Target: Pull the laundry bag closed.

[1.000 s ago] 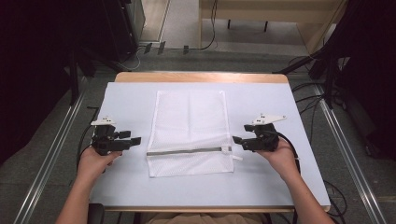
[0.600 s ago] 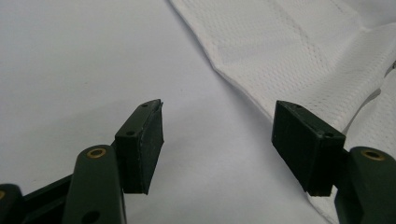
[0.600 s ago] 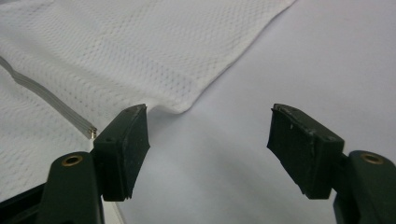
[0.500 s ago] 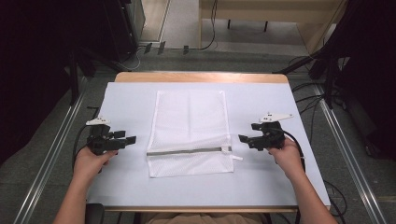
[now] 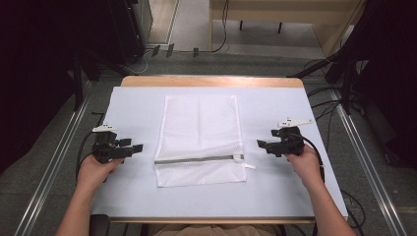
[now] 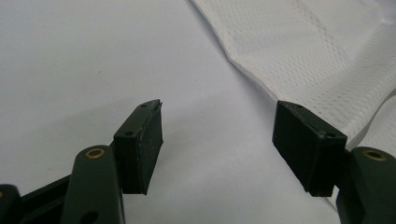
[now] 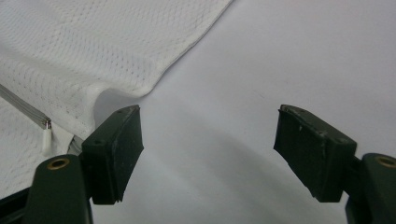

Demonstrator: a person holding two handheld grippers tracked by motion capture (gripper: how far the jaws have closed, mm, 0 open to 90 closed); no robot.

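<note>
Two grippers: one in each of the person's hands, held over the table [image 5: 137, 196] on either side of a white mesh bag [image 5: 199, 128], both clear of it.
Left gripper [image 5: 139, 147]: held at the left part of the table by the left hand [image 5: 93, 169], jaws pointing toward the bag's left edge.
Left gripper jaws: spread wide in the left gripper view, with bare table surface showing between the two black pads [image 6: 140, 144]; nothing is held and nothing touches them.
Left gripper and bag: in its own view the mesh bag's edge [image 6: 327, 60] runs beyond and beside the right-hand pad; the pad looks just beside the fabric, but whether it touches I cannot tell.
Right gripper [image 5: 259, 144]: held at the right part of the table by the right hand [image 5: 306, 164], jaws pointing toward the bag's right edge.
Right gripper jaws: parted wide in the right gripper view, empty, bare table between the pads [image 7: 116, 154].
Right gripper and bag: the bag's corner lies just past the left-hand pad, with the white zipper pull [image 7: 46, 140] near it.
Mesh bag: lies flat in the middle of the table, long side running away from the person.
Zipper [image 5: 196, 160]: a grey strip across the bag's near part, closed along its length, pull tab at the right end.
Bag contents: it lies flat and looks empty; nothing can be made out through the mesh.
Table cover: pale blue-white sheet, wooden rim at the far edge.
</note>
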